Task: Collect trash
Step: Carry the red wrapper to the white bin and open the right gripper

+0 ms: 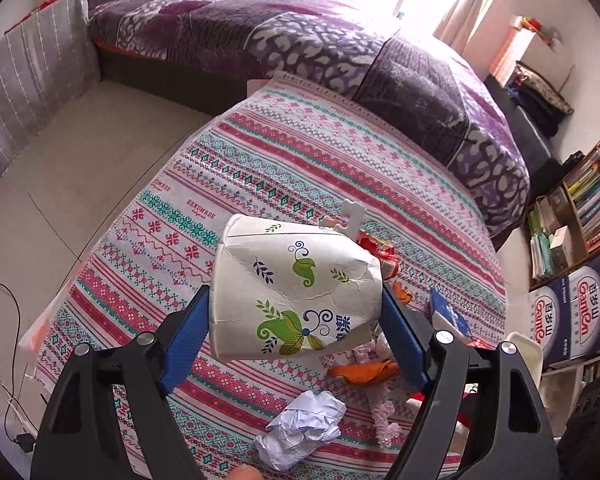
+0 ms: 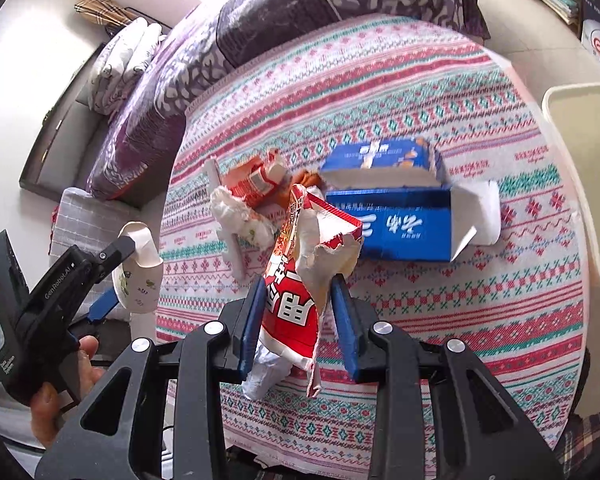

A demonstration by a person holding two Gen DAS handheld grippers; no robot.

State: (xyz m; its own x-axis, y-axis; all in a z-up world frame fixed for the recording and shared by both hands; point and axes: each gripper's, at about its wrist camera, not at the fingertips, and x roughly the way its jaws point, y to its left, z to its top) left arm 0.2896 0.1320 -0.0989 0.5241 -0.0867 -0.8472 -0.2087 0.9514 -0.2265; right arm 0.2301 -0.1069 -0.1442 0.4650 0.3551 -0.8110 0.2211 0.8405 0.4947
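The left claw [image 1: 296, 320] clamps a crushed paper cup [image 1: 296, 292]; the right claw [image 2: 300, 320] pinches a torn red wrapper [image 2: 296, 312] above the surface [image 2: 460, 312].

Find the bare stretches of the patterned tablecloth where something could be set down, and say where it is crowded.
Free: the tablecloth between the blue box and the near edge, and the far stretch toward the purple quilt. Crowded: around the orange packet and tissue left of the box.
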